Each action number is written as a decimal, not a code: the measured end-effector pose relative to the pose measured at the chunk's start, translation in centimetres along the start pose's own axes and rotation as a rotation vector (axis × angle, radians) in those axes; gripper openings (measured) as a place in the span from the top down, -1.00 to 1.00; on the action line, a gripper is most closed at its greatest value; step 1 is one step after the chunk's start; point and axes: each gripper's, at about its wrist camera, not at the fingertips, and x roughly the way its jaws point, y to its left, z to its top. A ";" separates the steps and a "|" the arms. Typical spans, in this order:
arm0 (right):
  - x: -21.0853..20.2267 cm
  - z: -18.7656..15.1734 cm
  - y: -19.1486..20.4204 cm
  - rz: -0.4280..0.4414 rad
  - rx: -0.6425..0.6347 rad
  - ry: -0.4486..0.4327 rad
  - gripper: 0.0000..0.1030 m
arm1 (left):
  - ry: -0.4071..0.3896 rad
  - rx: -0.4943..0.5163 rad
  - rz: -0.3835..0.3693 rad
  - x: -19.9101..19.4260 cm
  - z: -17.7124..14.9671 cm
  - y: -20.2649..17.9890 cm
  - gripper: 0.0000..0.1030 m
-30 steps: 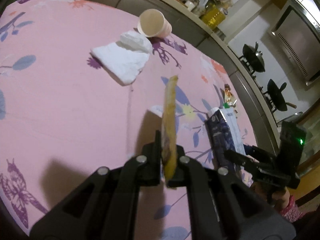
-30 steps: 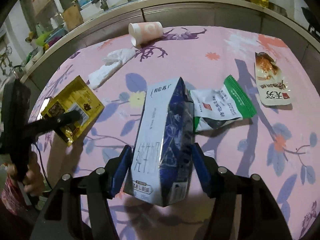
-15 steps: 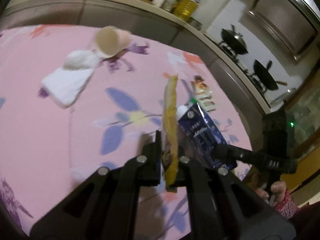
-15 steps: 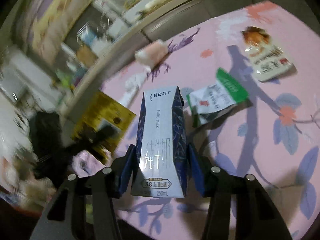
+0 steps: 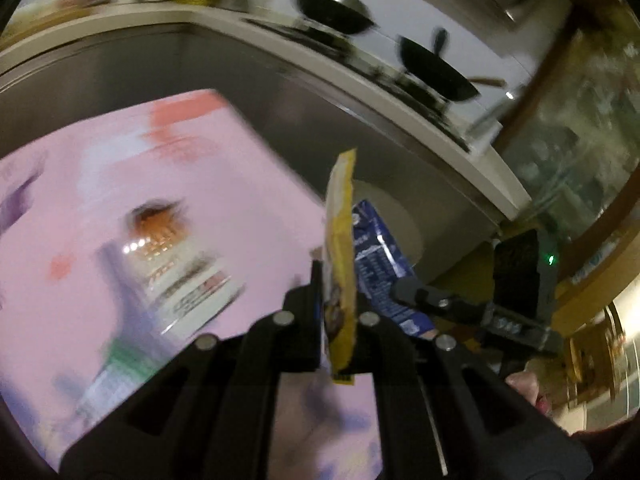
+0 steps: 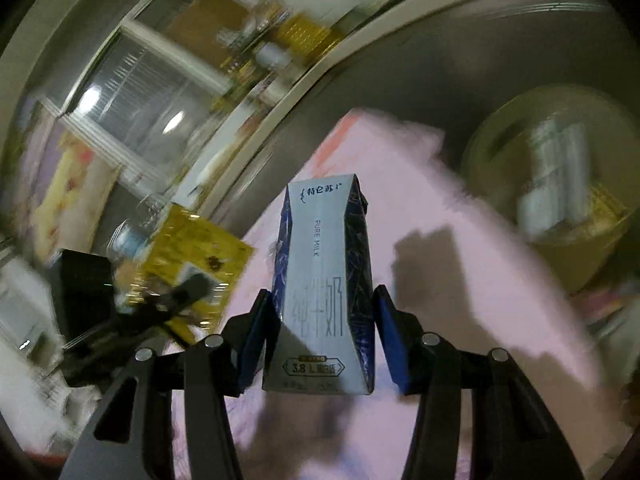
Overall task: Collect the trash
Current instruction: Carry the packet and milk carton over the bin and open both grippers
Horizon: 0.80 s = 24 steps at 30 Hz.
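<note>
Left hand-held gripper (image 5: 339, 312) pinched tight on yellow wrapper (image 5: 340, 256), thin, floppy, held edge-on near bottom. Right hand-held gripper (image 6: 324, 344) about half open, clamping milk carton (image 6: 324, 280) by its sides; stiffish, prob. light, crushable. Both over pink bench (image 6: 460, 248); blurry bin (image 6: 560, 168) beyond, I think.

Glossy wrappers, matt black plastic

The yellow packet (image 5: 340, 264) is gleaming like shiny foil; the milk carton (image 6: 322, 292) is showing smooth printed card; the gripper fingers (image 6: 256, 340) are looking matt plastic over a soft pink cloth (image 5: 100, 184).
</note>
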 end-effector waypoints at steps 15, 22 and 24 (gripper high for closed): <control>0.3 6.1 -13.2 -0.369 0.044 -0.208 0.00 | 0.181 0.115 0.010 23.3 6.8 -7.4 0.86; -0.5 5.3 -14.7 -0.372 0.096 -0.252 -0.38 | 0.187 0.099 0.099 24.6 6.2 -6.6 -0.33; -1.4 5.0 -14.5 -0.370 0.088 -0.270 -0.38 | 0.175 0.092 0.100 23.6 6.3 -6.7 -0.33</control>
